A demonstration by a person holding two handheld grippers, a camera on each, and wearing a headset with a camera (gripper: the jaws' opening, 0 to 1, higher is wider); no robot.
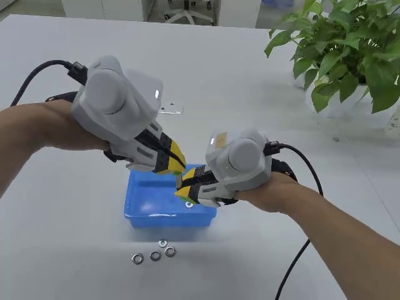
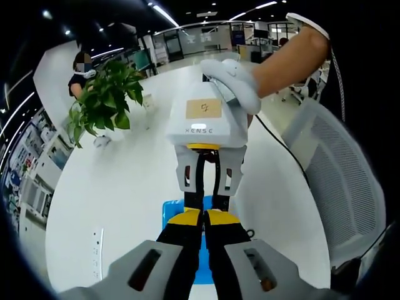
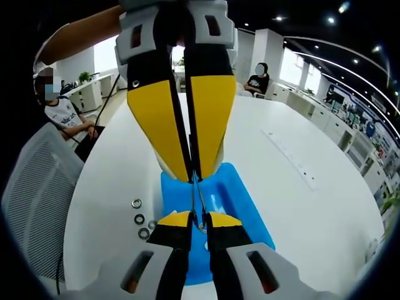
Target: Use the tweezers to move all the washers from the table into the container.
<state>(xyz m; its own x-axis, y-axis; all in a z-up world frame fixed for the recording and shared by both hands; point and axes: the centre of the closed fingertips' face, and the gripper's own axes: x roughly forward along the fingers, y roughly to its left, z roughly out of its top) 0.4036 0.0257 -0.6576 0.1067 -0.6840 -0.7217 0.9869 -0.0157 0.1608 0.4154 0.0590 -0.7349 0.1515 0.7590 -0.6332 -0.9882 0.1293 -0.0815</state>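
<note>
While the head view shows four washers [image 1: 155, 256] on the table [image 1: 250, 75] near the blue container [image 1: 167, 219], the right gripper view reveals thin tweezers [image 3: 195, 197] above it, clamped by both left gripper [image 3: 189, 177] and right gripper [image 3: 199, 220].

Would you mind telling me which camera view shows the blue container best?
The head view: the blue container lies nearly whole, with one far corner hidden under jaws. The right gripper view shows its inside split by jaws; the left gripper view gives blue slivers past the jaws.
</note>
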